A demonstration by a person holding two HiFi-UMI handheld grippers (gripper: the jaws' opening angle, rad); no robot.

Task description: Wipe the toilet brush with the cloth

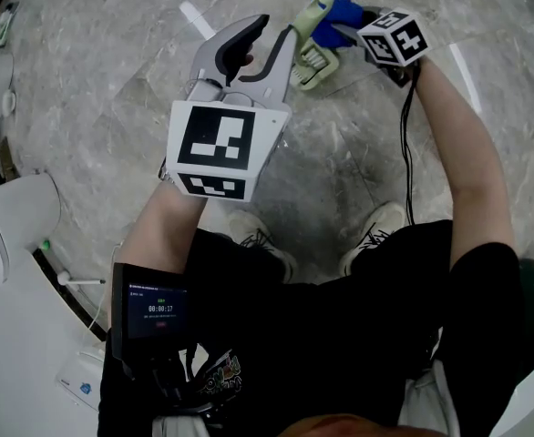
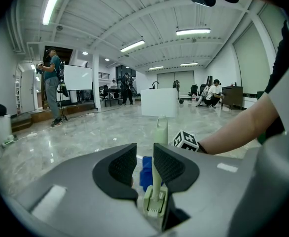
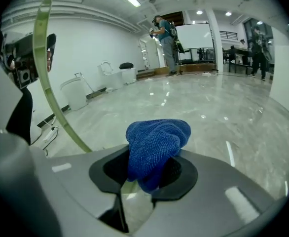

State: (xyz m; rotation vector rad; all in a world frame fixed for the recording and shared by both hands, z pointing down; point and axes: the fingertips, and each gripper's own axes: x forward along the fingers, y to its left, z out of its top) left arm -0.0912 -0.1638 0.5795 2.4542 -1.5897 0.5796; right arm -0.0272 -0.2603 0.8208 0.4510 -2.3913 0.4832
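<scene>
The pale green toilet brush hangs in the air over the marble floor. My left gripper is shut on its head end, and the handle runs out along the right pad. My right gripper is shut on a bunched blue cloth at the far end of the handle. In the right gripper view the cloth bulges out between the jaws of that gripper, and the brush arcs away to the upper left. From the left gripper the cloth shows just behind the handle.
A white toilet and a small white thing stand along the wall at the left. My own shoes are below the grippers. A white block and several people stand far across the hall.
</scene>
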